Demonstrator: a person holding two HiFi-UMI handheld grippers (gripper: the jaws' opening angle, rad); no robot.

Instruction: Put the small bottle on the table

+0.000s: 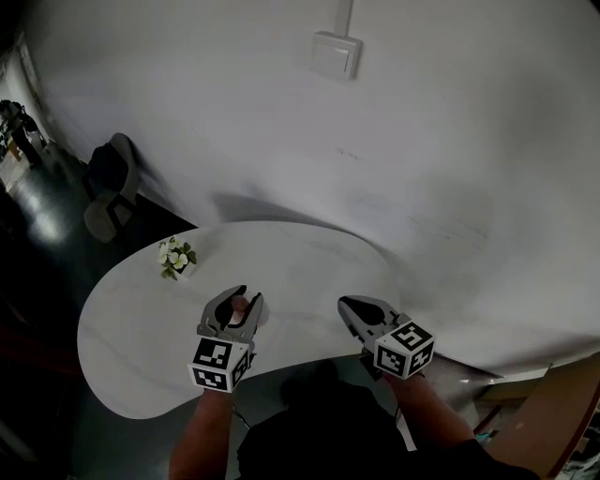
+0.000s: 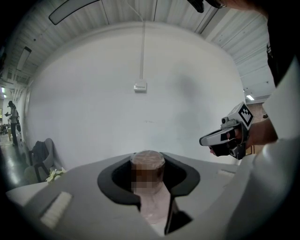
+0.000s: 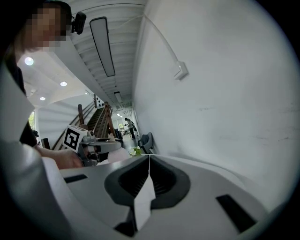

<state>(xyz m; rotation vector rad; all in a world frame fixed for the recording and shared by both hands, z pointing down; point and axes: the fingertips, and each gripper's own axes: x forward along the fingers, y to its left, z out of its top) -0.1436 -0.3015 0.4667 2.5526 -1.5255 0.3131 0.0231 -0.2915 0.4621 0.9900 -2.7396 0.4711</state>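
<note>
Small bottle clamped in the left gripper, over the near edge of the white table.
The left gripper view shows its wrapped top between the pads; the head view gives only a brownish speck there, probably that top. To the right, the right gripper has its jaws together, holding nothing.

Small white-flowered plant, upright. Grey chair beside white wall. Switch box mounted on the wall, conduit rising above it.
</note>
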